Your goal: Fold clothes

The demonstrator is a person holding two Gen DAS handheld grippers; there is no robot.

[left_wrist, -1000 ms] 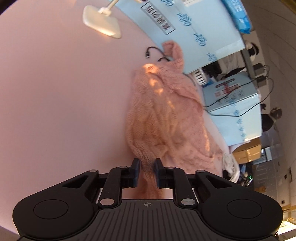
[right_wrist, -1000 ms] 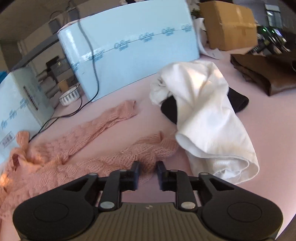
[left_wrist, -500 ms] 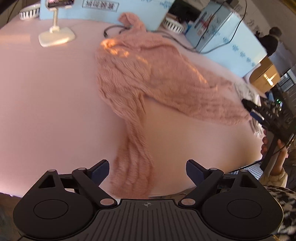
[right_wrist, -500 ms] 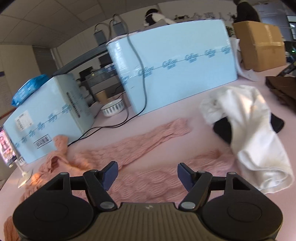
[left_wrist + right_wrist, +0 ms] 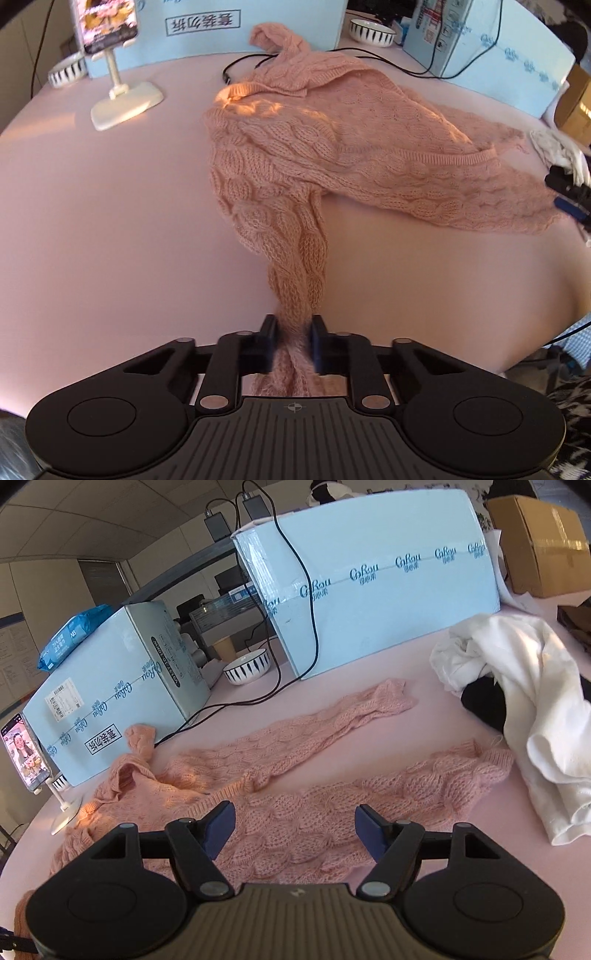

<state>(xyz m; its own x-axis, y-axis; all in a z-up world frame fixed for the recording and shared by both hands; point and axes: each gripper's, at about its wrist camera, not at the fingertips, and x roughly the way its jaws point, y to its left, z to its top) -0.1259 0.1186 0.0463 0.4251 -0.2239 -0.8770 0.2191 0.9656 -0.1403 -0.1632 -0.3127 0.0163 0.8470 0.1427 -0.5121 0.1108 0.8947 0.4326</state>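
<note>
A pink cable-knit sweater (image 5: 332,155) lies spread on the pink table (image 5: 92,229). One sleeve runs toward me, and my left gripper (image 5: 292,330) is shut on that sleeve near its cuff. In the right wrist view the same sweater (image 5: 295,812) stretches across the table with two sleeves reaching right. My right gripper (image 5: 293,818) hovers open just above the sweater's body, with no cloth pinched between its blue pads (image 5: 221,821). The right gripper's tips also show at the right edge of the left wrist view.
A white garment (image 5: 535,701) over something black lies at the right. Light blue boxes (image 5: 369,590) line the table's back, with cables, a striped bowl (image 5: 247,666) and a phone on a white stand (image 5: 122,99). A brown cardboard box (image 5: 539,542) sits far right.
My left gripper opened wide, then shut again on the sleeve lower down near the cuff. My right gripper let go of its sleeve, opened and drew back over the sweater's body.
</note>
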